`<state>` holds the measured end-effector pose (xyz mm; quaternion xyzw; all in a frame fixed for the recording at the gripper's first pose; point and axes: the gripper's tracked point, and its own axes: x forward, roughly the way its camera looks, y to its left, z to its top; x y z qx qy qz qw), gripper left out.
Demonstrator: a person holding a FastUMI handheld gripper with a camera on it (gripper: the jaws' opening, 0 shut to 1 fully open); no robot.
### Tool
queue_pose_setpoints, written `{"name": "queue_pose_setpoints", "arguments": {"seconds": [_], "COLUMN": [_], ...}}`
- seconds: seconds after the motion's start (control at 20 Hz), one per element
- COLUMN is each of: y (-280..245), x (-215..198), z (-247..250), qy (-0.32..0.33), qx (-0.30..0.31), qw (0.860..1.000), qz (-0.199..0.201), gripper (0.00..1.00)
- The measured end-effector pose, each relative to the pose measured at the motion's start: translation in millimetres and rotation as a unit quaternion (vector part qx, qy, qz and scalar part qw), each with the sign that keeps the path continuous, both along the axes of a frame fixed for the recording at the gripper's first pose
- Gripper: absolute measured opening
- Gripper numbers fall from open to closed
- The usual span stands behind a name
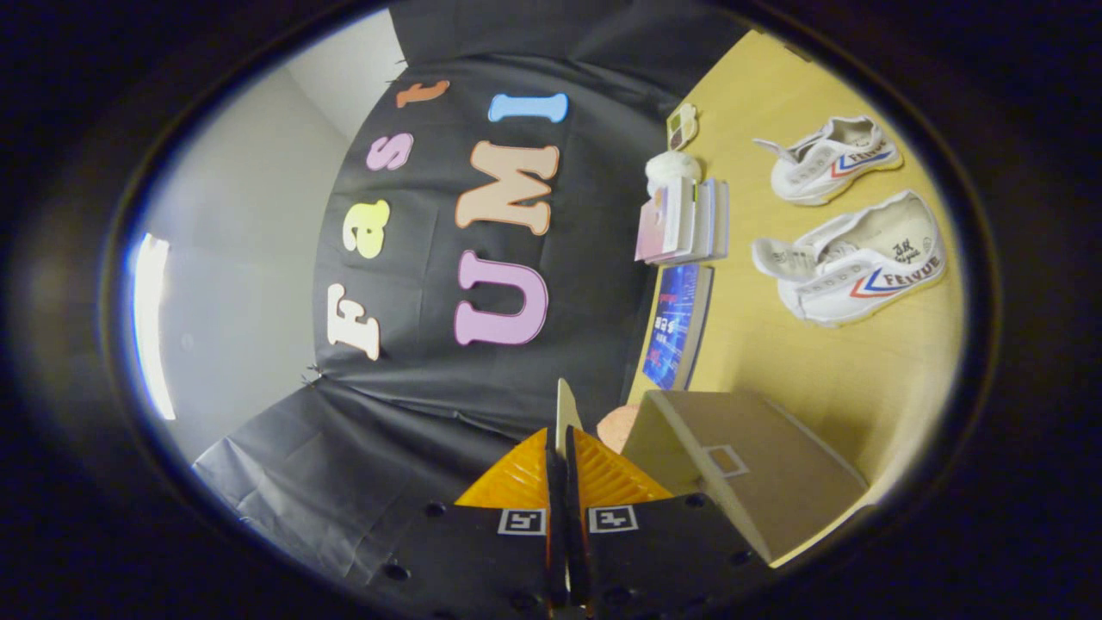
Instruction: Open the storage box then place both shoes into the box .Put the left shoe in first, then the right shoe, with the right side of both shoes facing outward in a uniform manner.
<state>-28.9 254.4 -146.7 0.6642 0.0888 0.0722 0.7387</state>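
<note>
The hand-held gripper [558,448] has its ribbed fingers pinched on a thin pale flap [566,413], apparently the lid of the cardboard storage box [758,482] just beside them, so opening looks underway. Beyond, both white canvas shoes [857,258] lie on the smooth wooden table [775,344], not yet boxed.

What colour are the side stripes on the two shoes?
Red and blue stripes on white shoes, clearest in the gripper view; the gripper pinches a thin flap.
</note>
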Motion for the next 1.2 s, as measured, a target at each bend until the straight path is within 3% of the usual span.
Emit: {"name": "queue_pose_setpoints", "arguments": {"seconds": [0.3,0.85,1.05,1.2], "y": [57,173,210,209], "x": [0,1,2,-2], "z": [55,68,60,42], "qy": [-0.017,-0.022,-0.021,-0.003], "qx": [-0.018,-0.066,-0.119,-0.170], "qw": [0.999,0.995,0.987,0.979], "qz": [0.028,0.070,0.103,0.116], "gripper": [0.05,0.09,0.37,0.58]}}
